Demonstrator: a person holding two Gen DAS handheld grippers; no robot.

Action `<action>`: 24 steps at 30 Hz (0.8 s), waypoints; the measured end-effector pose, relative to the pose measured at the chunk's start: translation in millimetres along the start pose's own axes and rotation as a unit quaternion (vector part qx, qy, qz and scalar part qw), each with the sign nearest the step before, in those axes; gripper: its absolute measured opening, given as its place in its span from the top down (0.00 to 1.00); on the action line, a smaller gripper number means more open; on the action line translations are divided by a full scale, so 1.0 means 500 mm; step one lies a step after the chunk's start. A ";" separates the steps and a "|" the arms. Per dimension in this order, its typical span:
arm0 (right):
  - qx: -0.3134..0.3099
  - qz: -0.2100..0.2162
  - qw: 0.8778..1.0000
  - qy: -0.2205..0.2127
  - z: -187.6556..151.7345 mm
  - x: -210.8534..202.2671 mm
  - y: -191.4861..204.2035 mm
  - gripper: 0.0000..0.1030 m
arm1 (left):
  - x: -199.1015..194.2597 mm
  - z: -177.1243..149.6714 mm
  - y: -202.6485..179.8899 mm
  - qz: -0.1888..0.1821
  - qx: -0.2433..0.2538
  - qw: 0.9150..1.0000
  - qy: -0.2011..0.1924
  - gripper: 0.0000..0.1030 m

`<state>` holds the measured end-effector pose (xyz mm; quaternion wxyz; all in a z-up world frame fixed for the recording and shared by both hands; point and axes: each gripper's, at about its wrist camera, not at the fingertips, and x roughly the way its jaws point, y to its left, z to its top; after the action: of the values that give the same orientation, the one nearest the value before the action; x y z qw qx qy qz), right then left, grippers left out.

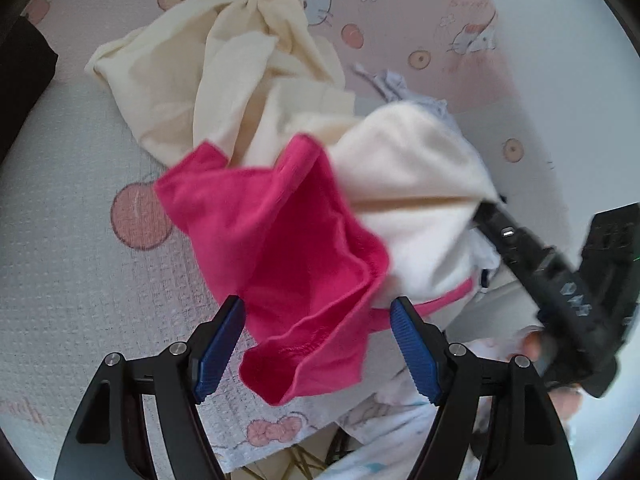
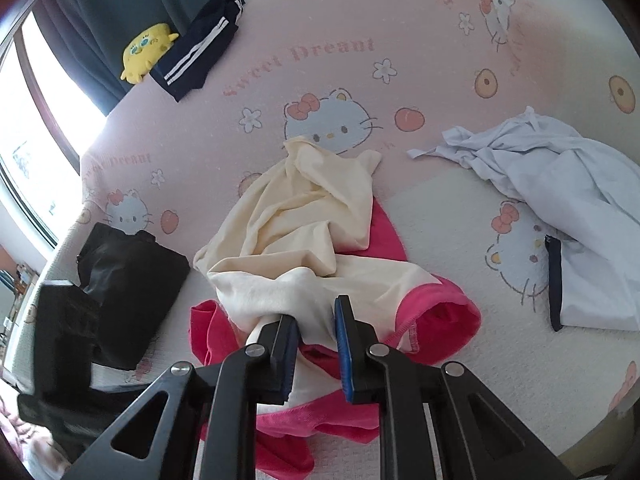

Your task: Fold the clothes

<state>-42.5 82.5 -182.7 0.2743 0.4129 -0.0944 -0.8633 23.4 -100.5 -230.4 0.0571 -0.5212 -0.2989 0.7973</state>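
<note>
On a bed [image 2: 500,360] covered in a pink cartoon-cat sheet, the right gripper [image 2: 316,344] pinches a bunched fold of a cream-and-pink garment [image 2: 280,240] between nearly closed pads. The left gripper [image 1: 318,344] hangs wide open above the garment's pink hem, gripping nothing. Beyond the heap, a pale blue garment [image 2: 568,200] lies crumpled to the right, a black bag [image 2: 128,264] left, and navy striped shorts [image 2: 200,52] beside a yellow plush toy [image 2: 146,50] at the far edge.

Cream-and-pink garment [image 1: 320,208] motion-blurred at 3 o'clock, left view. Its lower hem hidden behind right gripper [image 2: 316,344]. White garment [image 2: 580,216] cut off at 3 o'clock edge.
</note>
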 end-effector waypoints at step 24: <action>0.080 -0.002 0.996 -0.040 0.012 -0.068 -0.089 0.85 | -0.193 0.024 0.059 0.122 0.042 0.982 -0.138 0.89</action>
<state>-47.5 137.6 -173.8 0.2344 0.3993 -0.1729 -0.8693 62.8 -168.6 -165.9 -0.0605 -0.4360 -0.2048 0.8742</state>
